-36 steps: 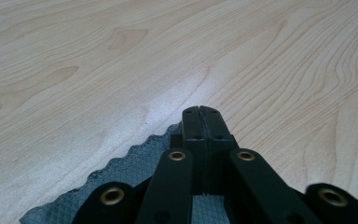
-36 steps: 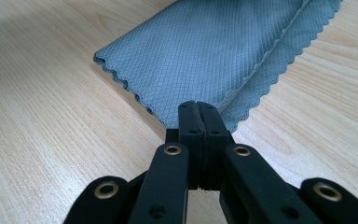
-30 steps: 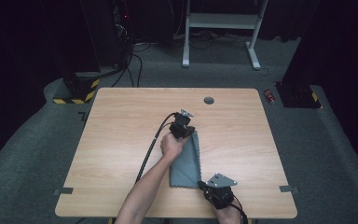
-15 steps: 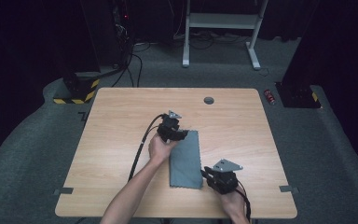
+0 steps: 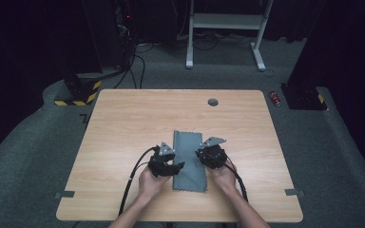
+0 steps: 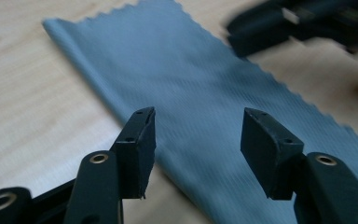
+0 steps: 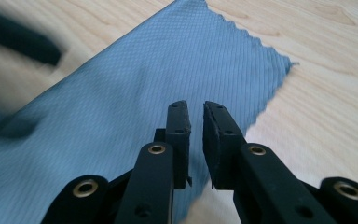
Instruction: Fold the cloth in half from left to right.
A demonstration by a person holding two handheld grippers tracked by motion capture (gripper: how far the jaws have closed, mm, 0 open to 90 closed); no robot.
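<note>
A grey-blue cloth (image 5: pixel 188 159) lies flat on the wooden table (image 5: pixel 123 123) as a long folded strip with zigzag-cut ends. My left gripper (image 5: pixel 178 166) sits at the strip's left edge. Its jaws have just been opening and stand wide apart (image 6: pixel 196 140) low over the cloth (image 6: pixel 191 79), with nothing pinched. My right gripper (image 5: pixel 200 153) is at the strip's right edge. Its jaws have just been closing and leave a narrow gap (image 7: pixel 196 126) above the cloth (image 7: pixel 135 79), with nothing between them.
A small round grommet (image 5: pixel 213 101) sits in the table's far side. On the floor beyond are a red can (image 5: pixel 275 97), a white stand (image 5: pixel 228 23), a black-and-yellow striped base (image 5: pixel 76 95) and cables. Each gripper trails a cable toward the near edge.
The left gripper let go at the cloth's far end and came back toward the person. The right gripper moved up from the near corner. The cloth now lies straight.
</note>
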